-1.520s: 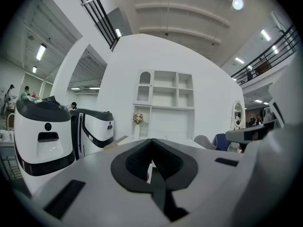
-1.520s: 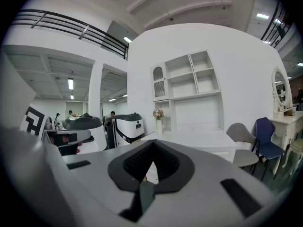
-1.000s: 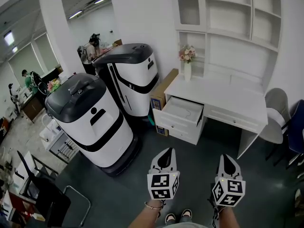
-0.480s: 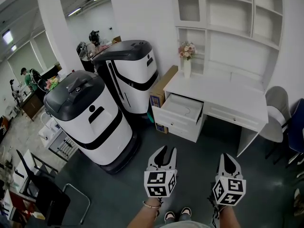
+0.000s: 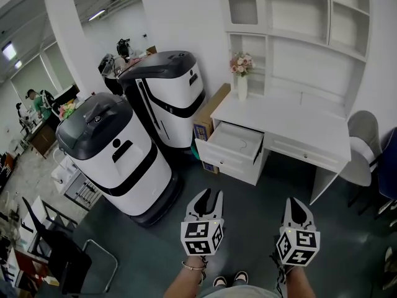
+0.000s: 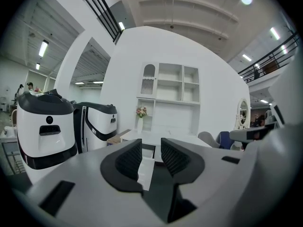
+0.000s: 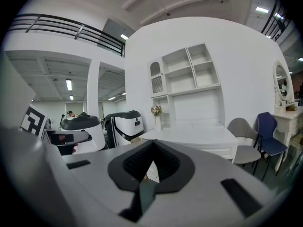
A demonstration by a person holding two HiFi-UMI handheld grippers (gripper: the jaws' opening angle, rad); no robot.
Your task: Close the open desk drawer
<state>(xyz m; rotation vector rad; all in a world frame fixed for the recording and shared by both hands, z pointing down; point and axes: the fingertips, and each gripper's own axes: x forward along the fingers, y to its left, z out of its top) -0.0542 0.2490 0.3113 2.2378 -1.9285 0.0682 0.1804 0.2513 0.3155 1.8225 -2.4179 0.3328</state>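
Left gripper (image 5: 207, 194), bottom centre: jaws just opened wide, nothing between them; right gripper (image 5: 294, 202) beside it, tips together, empty; open drawer (image 5: 232, 143) mid-frame, well apart, directly above left gripper, jutting lower-left from desk (image 5: 291, 126); left hand nearer.

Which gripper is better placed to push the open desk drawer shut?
Left, probably. The left gripper lines up with the drawer; its jaws have just opened, with nothing between them. The right gripper sits off to its right.
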